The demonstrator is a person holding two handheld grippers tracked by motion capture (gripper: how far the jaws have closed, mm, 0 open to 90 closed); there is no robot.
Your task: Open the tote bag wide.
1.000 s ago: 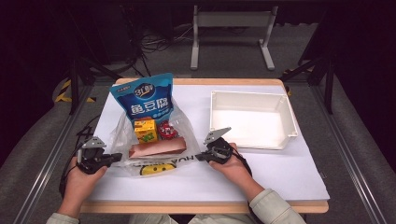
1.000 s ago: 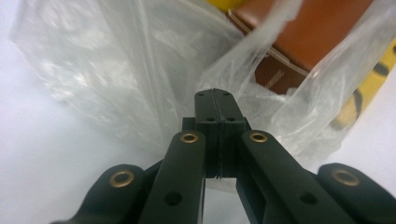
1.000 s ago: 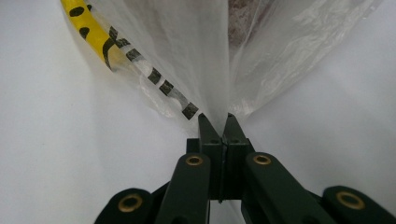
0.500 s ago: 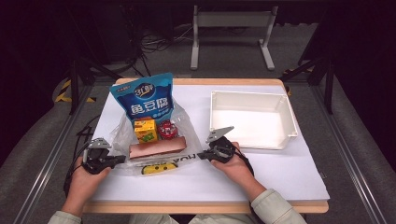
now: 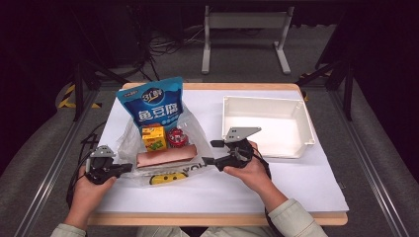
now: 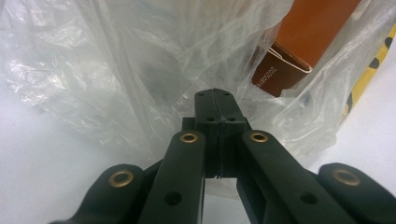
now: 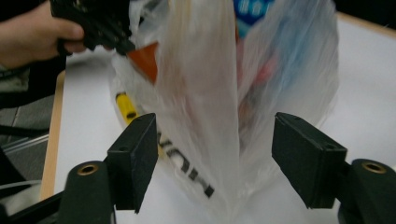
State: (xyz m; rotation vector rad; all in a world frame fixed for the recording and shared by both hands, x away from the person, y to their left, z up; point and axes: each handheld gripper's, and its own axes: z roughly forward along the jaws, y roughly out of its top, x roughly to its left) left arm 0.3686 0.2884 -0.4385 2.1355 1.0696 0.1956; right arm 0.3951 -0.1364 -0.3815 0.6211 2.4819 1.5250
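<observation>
Right tongs [image 5: 211,152] just opened off plastic bag [image 5: 195,129], left tongs [image 6: 215,100] clamped on it

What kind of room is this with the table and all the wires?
Probably a lab or recording studio, not a home: a white-covered table stands on a dark floor among metal stands and loose cables, with a white bin and a bag of snacks laid out.

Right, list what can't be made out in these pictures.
- Left gripper view: the brown box is cut off by the top edge, and its printed code is too small to read.
- Left gripper view: whether the shut jaws of the left gripper pinch the plastic bag cannot be told.
- Right gripper view: the bag's contents are blurred behind the film; the lettering runs under a fold.
- High view: the red item is too small to identify.
</observation>
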